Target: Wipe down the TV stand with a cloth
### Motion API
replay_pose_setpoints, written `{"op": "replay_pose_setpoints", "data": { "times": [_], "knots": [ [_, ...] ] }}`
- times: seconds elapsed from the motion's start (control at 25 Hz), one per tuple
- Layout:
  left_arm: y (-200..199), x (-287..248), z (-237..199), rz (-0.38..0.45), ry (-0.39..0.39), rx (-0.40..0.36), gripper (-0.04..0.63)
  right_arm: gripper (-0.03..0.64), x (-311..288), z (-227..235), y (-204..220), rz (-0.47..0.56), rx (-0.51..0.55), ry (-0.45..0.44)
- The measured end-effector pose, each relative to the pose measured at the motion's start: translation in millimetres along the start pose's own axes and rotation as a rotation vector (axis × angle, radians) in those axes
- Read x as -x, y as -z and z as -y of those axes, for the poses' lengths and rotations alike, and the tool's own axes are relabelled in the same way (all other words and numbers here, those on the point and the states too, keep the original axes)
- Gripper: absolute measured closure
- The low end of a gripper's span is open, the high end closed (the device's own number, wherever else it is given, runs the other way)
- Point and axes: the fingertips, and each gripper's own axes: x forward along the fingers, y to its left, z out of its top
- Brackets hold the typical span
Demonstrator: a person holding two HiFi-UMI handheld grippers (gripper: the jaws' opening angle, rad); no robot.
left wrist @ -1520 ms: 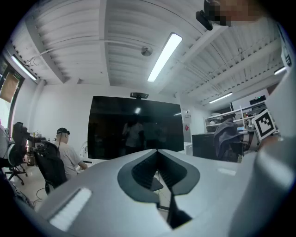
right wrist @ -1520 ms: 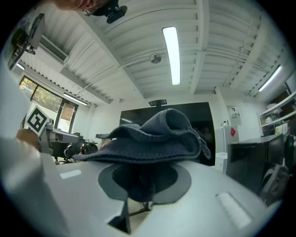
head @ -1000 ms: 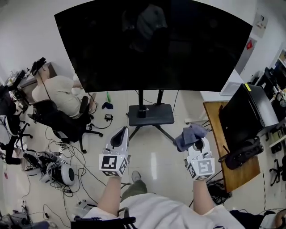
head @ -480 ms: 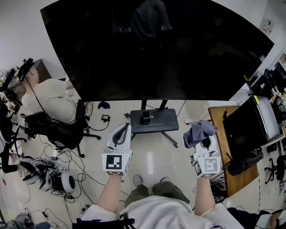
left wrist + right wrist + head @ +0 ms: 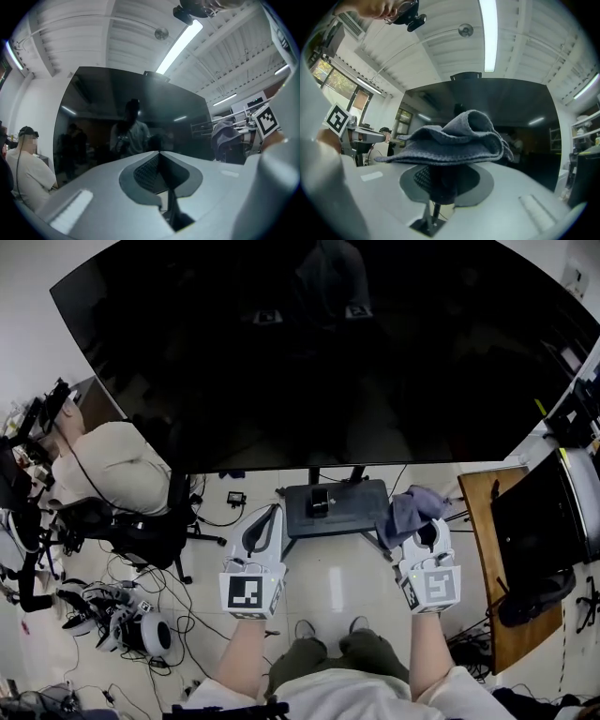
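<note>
The big black TV (image 5: 328,352) fills the top of the head view. Its dark stand base (image 5: 328,507) sits on the pale floor just beyond my grippers. My right gripper (image 5: 420,532) is shut on a bunched grey-blue cloth (image 5: 409,512), which hangs by the base's right edge. In the right gripper view the cloth (image 5: 450,140) drapes over the closed tips of my right gripper (image 5: 440,183). My left gripper (image 5: 265,521) is shut on nothing, near the base's left edge. The left gripper view shows the left gripper (image 5: 159,157) pointed at the TV screen (image 5: 131,122).
A seated person (image 5: 103,460) in a black office chair is at the left. Cables and devices (image 5: 122,615) litter the floor there. A wooden desk (image 5: 483,549) with a dark monitor (image 5: 544,512) stands at the right. My shoes (image 5: 305,629) are below.
The view has closed in on the TV. Both grippers have moved forward, up to the stand base, and the right still holds the cloth.
</note>
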Motion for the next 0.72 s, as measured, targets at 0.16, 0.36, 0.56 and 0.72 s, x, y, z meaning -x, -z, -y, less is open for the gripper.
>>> {"op": "replay_pose_setpoints", "data": {
  "times": [0.16, 0.36, 0.56, 0.72],
  "knots": [
    [105.0, -6.4, 29.5, 0.033, -0.034, -0.037, 0.497, 0.555, 8.3, 32.8, 109.5, 0.059, -0.007, 0.012],
    [298.4, -39.6, 38.6, 0.052, -0.047, -0.052, 0.497, 0.555, -7.1, 42.8, 309.9, 0.113, -0.005, 0.011],
    [486.7, -54.0, 53.4, 0.018, -0.052, -0.023, 0.488, 0.557, -8.0, 42.3, 482.3, 0.142, 0.006, 0.004],
    [599.2, -76.6, 55.9, -0.008, -0.050, -0.058, 0.476, 0.557, -17.3, 49.5, 582.7, 0.185, -0.001, -0.009]
  ]
}}
